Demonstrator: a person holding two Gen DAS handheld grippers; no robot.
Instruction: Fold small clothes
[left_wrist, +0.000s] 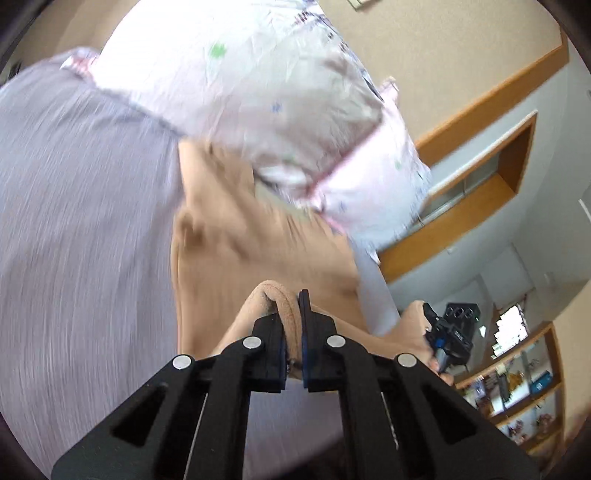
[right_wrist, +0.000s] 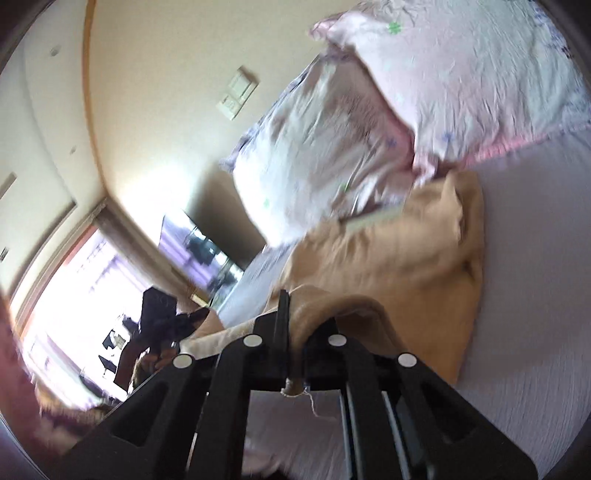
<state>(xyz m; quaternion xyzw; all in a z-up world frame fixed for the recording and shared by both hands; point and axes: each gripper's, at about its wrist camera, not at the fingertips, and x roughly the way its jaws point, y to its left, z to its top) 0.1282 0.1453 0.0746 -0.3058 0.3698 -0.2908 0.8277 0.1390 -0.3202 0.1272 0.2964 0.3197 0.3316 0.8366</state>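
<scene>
Your left gripper (left_wrist: 291, 314) is pinching a bunched edge of the tan garment (left_wrist: 258, 240), its fingers pressed together on the fold. From there the cloth runs forward and away over the lavender bedsheet (left_wrist: 81, 221), up to the floral pillows (left_wrist: 258, 92). Your right gripper (right_wrist: 295, 317) also clamps an edge of the same tan garment (right_wrist: 399, 258), which drapes over its right finger and spreads ahead toward the pillows (right_wrist: 369, 129).

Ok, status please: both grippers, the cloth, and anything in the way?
Left gripper and right gripper both shut on tan cloth. Cloth half lifted off bed. Pillow close behind.
</scene>
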